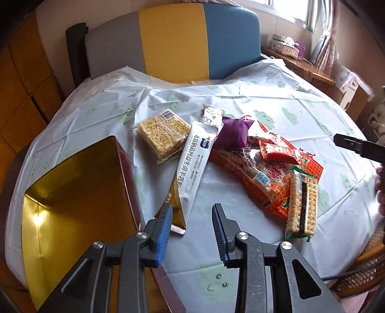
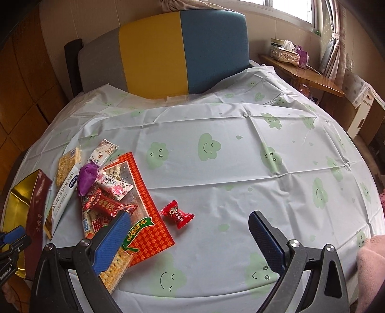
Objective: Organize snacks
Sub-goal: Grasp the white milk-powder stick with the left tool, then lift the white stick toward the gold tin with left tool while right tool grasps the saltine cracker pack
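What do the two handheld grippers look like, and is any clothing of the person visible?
Both the left gripper and the right gripper have black scissor-link frames with silver pivot bolts and ribbed blue finger pads. A fuzzy pink sleeve shows at the right.

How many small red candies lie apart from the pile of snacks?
1. The red candy lies alone on the tablecloth, just right of the orange packet. Others may be hidden in the pile.

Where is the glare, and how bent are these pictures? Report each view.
Left wrist view: bright glare on the gold inside of the tin, window blown out, table edge curved, corners dark. Right wrist view: even daylight, cloth bulges like a dome, window overexposed.
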A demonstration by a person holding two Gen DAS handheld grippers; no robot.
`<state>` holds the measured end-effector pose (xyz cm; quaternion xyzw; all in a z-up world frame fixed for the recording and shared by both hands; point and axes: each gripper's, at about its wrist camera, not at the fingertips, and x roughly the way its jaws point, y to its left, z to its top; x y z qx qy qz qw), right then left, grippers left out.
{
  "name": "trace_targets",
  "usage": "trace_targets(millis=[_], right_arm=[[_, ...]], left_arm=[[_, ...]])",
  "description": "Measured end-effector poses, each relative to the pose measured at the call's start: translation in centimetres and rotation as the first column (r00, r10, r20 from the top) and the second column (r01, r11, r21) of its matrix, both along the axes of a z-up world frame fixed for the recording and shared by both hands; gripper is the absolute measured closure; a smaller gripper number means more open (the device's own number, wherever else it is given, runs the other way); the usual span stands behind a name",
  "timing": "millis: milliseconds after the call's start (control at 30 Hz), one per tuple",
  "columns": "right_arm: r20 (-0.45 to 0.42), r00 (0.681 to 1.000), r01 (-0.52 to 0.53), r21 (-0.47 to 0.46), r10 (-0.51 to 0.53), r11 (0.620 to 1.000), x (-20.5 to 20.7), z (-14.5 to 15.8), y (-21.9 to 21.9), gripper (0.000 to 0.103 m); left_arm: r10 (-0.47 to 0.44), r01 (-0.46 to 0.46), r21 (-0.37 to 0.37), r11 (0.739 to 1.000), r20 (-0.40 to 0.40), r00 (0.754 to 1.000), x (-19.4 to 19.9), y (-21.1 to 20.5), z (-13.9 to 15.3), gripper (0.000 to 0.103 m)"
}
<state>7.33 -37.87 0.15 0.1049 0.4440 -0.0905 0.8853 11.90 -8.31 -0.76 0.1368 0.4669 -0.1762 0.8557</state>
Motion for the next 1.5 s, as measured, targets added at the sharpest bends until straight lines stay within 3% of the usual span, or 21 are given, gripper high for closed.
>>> trace_targets(millis=[133,267,400,433,467,500,633,700,867,1033,1233,1500], right_arm=[[0.012,1.0,0.002,0.016,-0.002,1.0,-0.1,0.3,-0.2,0.003],[0.019,1.0,0.007,0.036,-0.008,0.999,-0.1,0.5,-0.4,0.003],[0.021,1.0,0.004,0.044,-0.005,0.999,0.0,0.5,-0.5,0.003],[0.023,1.0,0.003,0.045,-0.004,0.999,0.0,0.5,-0.5,0.003],[0.023,1.0,0.002,0.047,-0.003,0.999,0.0,0.5,-0.4,0.003],[0.024,1.0,-0.001,0.049,0.0,0.999,0.0,0.5,-0.4,0.003],[0.012,1.0,-0.015,0.059,0.014,0.998,0.2,0.3,-0.2,0.012],[0.006,1.0,-0.027,0.065,0.027,0.998,0.3,0.1,0.0,0.021],[-0.02,0.995,-0.095,0.094,0.098,0.991,0.7,-0.6,1.0,0.034],[-0.069,0.975,-0.199,0.154,0.212,0.968,1.1,-1.7,2.8,0.035],[-0.117,0.958,-0.252,0.092,0.262,0.963,1.1,-2.7,4.5,0.035],[-0.2,0.917,-0.307,0.201,0.346,0.93,1.1,-4.4,5.6,0.035]], left_arm=[[-0.028,0.03,0.076,0.997,-0.034,0.999,3.0,-1.9,-1.7,0.067],[-0.059,0.062,0.146,0.987,-0.028,0.998,5.0,-3.6,-3.3,0.049],[-0.061,0.069,0.162,0.984,-0.052,0.997,6.7,-4.3,-4.9,0.049],[-0.06,0.07,0.165,0.984,-0.061,0.996,7.0,-4.4,-5.3,0.051],[-0.053,0.063,0.176,0.982,-0.061,0.997,7.4,-4.5,-5.7,0.068],[-0.046,0.056,0.182,0.982,-0.06,0.997,7.6,-4.4,-6.0,0.072],[-0.064,0.07,0.129,0.989,-0.045,0.997,6.1,-4.2,-5.2,0.077],[-0.065,0.068,0.118,0.991,-0.033,0.997,4.8,-4.1,-4.7,0.077],[-0.025,0.027,0.031,0.999,-0.059,0.998,1.6,-3.5,-4.0,0.077],[-0.009,0.01,0.008,1.0,-0.064,0.998,-2.1,-3.1,-4.2,0.077],[0.002,-0.001,0.012,1.0,-0.091,0.996,-5.3,-2.9,-6.2,0.077],[0.011,-0.012,-0.013,1.0,-0.074,0.997,-5.7,-2.5,-6.3,0.075]])
